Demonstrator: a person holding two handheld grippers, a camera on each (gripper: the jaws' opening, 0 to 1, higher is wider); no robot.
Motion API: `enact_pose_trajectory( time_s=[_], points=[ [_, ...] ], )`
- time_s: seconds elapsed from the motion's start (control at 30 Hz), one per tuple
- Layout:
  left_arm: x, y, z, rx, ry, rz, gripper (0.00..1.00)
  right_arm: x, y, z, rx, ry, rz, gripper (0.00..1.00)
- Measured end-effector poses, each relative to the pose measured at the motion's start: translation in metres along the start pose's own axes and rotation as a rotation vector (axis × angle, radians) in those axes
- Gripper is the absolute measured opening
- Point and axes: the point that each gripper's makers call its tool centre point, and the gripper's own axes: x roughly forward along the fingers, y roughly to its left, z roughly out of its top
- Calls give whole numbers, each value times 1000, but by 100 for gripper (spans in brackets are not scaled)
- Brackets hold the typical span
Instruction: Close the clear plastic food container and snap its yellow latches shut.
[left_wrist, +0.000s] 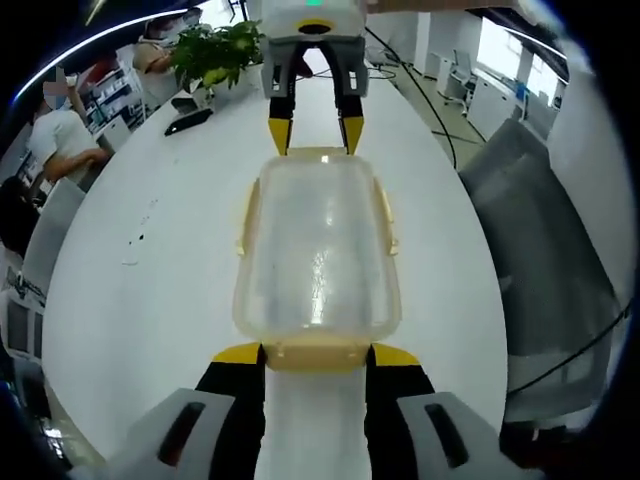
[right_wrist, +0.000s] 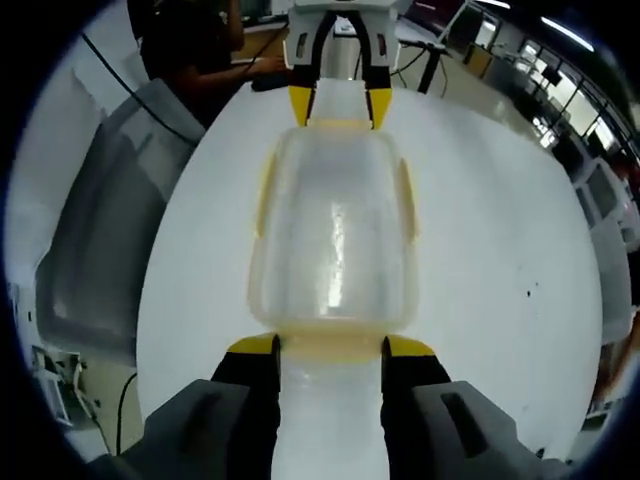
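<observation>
A clear plastic container (left_wrist: 318, 250) with its lid on lies lengthwise on the white table (left_wrist: 150, 260). Yellow side latches (left_wrist: 245, 215) run along its long edges. In the left gripper view my left gripper (left_wrist: 316, 353) is open, its yellow tips on either side of the near end latch (left_wrist: 316, 352). My right gripper (left_wrist: 316, 135) faces it at the far end, open around that end's latch. In the right gripper view the container (right_wrist: 335, 240) has my right gripper (right_wrist: 332, 346) open at its near end latch (right_wrist: 332, 344) and my left gripper (right_wrist: 338, 105) at the far end.
A potted plant (left_wrist: 215, 50) and dark objects (left_wrist: 188, 120) stand at the far end of the table. People sit at the left (left_wrist: 60, 140). A grey chair (left_wrist: 540, 250) stands by the table's right edge, also seen as the grey chair (right_wrist: 100, 230).
</observation>
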Motion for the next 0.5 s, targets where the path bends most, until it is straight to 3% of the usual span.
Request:
enact_pose_trajectory(
  time_s=[0.23,0.5],
  points=[
    [21,1,13,-1,-10,6,32,1,-1,-24,-10,31,3,35],
    [34,0,19,9,-7,1,32,1,0,-38,-10,45,6,36]
  ],
)
